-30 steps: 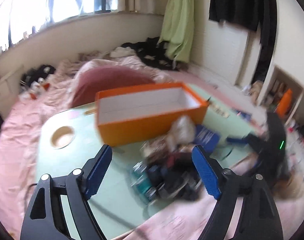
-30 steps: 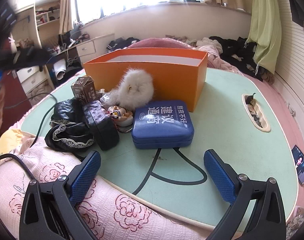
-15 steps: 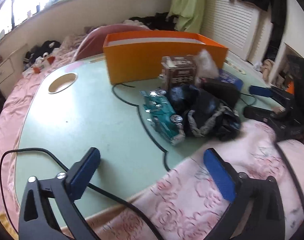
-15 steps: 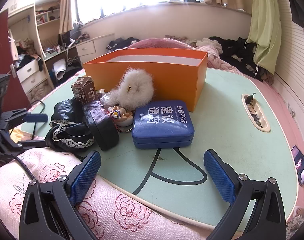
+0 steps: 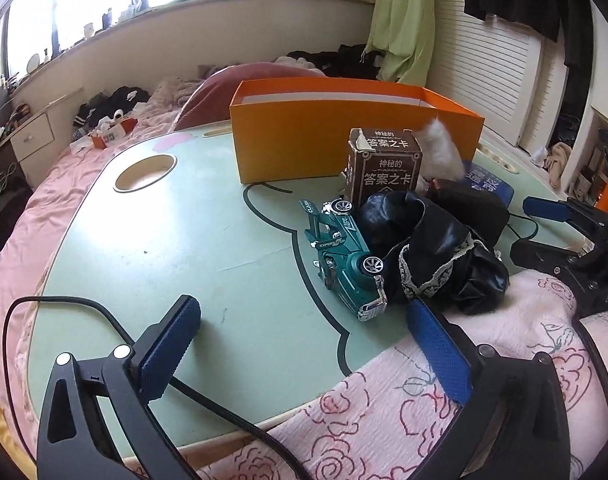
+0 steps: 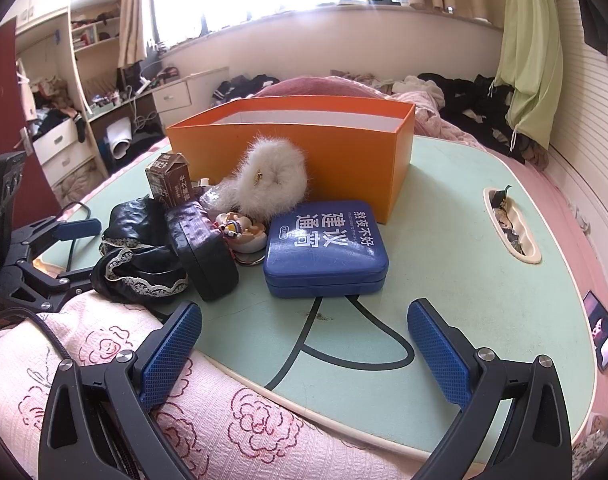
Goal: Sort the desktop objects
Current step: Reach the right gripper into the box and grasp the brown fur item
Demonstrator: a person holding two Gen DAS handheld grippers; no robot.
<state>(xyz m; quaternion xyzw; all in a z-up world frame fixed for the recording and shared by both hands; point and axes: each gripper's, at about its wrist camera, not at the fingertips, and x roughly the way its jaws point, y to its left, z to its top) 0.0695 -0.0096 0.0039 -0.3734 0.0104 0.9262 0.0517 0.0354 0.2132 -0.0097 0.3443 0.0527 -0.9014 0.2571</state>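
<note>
Both tools are standing wide open and holding nothing. Your left tool (image 5: 300, 332), whose jaws have just been opening, is hovering over the desk (image 5: 184, 248), with the green toy car (image 5: 346, 258) just ahead. Your right tool (image 6: 304, 338) is facing the blue case (image 6: 324, 248), with the orange box (image 6: 304, 140) behind it.

Left gripper (image 5: 304, 344) and right gripper (image 6: 304, 344): black skeletal frames, triangular cutouts, silver screws, 2 blue textured pads (image 6: 172, 354) each. Black cable (image 5: 104, 320) trailed from left.
</note>
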